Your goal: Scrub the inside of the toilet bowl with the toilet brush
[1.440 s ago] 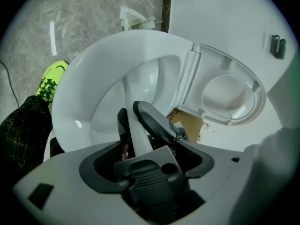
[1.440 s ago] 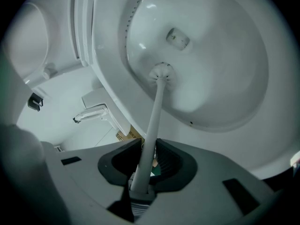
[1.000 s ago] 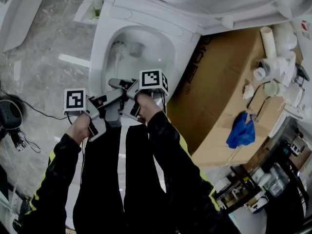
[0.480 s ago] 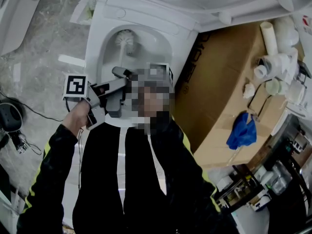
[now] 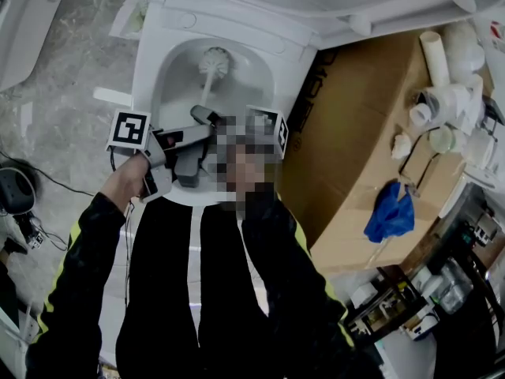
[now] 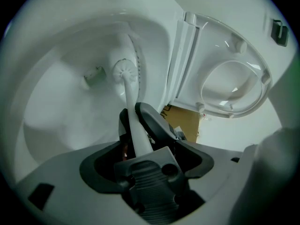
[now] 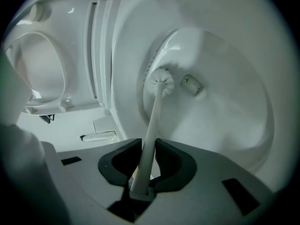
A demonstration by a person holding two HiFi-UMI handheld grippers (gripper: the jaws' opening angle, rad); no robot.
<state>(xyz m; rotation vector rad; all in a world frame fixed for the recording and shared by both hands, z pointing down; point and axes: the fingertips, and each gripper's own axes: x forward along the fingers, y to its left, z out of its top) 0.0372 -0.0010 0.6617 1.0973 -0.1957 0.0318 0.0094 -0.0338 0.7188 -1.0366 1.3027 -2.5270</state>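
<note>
The white toilet brush has its round head (image 5: 213,60) against the inner wall of the toilet bowl (image 5: 150,69), high in the head view. Both grippers hold its pale handle. My left gripper (image 6: 133,121) is shut on the handle, and the brush head (image 6: 124,71) shows ahead of it inside the bowl (image 6: 56,107). Just behind, my right gripper (image 7: 149,146) is also shut on the handle, with the brush head (image 7: 159,81) beside a small nozzle. In the head view the left gripper (image 5: 201,118) reaches over the bowl's near rim. A mosaic patch partly covers the right gripper's marker cube (image 5: 270,129).
The seat and lid (image 6: 234,83) stand raised behind the bowl. To the right of the toilet a large cardboard box (image 5: 355,156) carries a blue cloth (image 5: 389,212), with white pipe fittings (image 5: 442,93) beyond. A dark device with cables (image 5: 12,188) lies on the stone floor at left.
The brush head has swept from the bowl's left side towards its far middle wall. Both grippers moved forward over the bowl with it.
</note>
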